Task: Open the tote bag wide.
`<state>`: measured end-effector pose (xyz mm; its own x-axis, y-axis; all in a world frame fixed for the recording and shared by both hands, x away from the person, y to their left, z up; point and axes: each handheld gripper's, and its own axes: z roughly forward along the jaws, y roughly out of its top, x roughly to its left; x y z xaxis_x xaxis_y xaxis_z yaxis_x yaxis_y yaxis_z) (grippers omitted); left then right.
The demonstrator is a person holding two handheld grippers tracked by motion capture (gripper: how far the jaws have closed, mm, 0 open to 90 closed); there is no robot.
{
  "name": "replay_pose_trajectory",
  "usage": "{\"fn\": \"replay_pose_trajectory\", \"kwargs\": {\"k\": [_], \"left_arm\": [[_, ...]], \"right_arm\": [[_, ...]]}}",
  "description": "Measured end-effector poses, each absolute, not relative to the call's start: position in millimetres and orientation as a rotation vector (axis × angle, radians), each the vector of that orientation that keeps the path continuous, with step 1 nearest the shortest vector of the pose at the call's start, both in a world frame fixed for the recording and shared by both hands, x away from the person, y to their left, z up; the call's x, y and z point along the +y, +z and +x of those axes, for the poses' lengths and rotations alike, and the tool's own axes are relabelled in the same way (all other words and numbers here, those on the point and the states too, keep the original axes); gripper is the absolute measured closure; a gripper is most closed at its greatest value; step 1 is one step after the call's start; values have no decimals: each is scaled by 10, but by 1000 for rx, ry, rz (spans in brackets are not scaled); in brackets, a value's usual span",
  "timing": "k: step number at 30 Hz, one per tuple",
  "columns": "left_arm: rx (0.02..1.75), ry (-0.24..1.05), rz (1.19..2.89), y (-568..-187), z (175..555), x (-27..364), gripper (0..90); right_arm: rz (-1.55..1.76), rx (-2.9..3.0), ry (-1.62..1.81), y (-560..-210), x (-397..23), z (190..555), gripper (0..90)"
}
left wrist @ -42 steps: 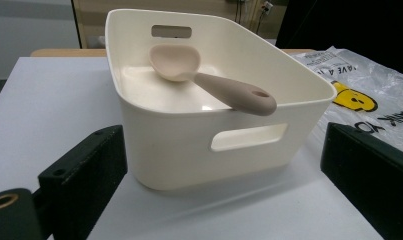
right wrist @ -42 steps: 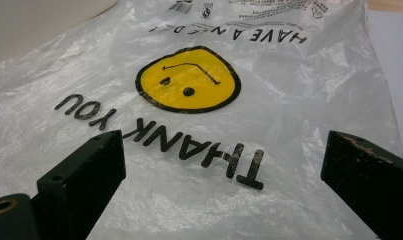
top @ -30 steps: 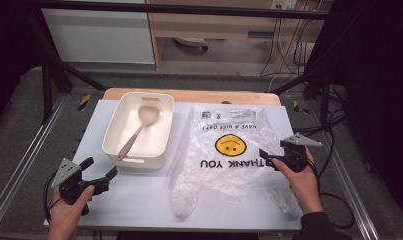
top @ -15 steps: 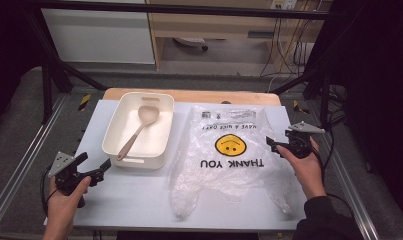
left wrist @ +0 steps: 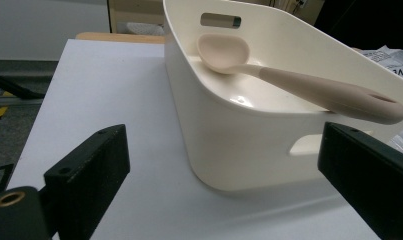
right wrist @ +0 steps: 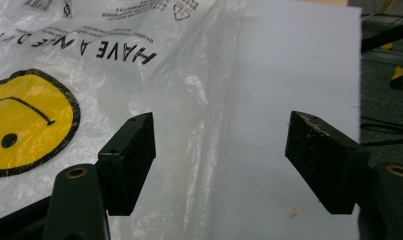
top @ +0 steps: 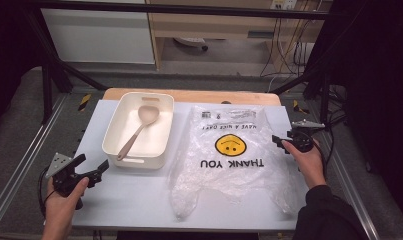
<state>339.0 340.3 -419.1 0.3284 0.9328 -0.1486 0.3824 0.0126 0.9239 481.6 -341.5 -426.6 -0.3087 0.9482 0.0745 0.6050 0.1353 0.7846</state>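
My right claw [right wrist: 220,165] sits low over the right-hand edge of the plastic bag [top: 234,152], jaws apart and just now narrowing, with the bag's crinkled side fold lying between them but nothing pinched yet. To do this well I judge I should drop the pads flat to the desk [top: 139,200], straddle one fold of film only, and close fully before lifting, since thin film slips out of a half-shut grip. My left claw [top: 91,172] rests with jaws wide apart near the desk's front left corner, facing the white tub [left wrist: 249,125] with the ladle [left wrist: 299,85] in it.

The bag lies flat on the right half of the desk, handles toward the front edge. It is clear, wrinkled and glossy, printed with a yellow smiley and black lettering.
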Motion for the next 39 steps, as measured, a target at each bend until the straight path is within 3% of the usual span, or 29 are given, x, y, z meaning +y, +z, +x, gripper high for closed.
{"fn": "replay_pose_trajectory", "kwargs": {"k": [4,12,17,19,39], "left_arm": [[1231,667,1573,-4194,3392,3396,61],[1218,665,1589,-4197,3398,3365,67],[1225,665,1591,-4203,3400,3368,70],[1224,667,1593,-4204,3401,3366,71],[1225,671,1591,-4201,3413,3364,76]], "right_arm": [[1486,2028,1015,-4350,-3351,4865,336],[1474,2065,1015,-4456,-3307,4946,576],[1471,2083,1038,-4497,-3299,4972,838],[1480,2080,1062,-4517,-3316,4987,900],[1727,1776,1012,-4584,-3519,5146,900]]}}
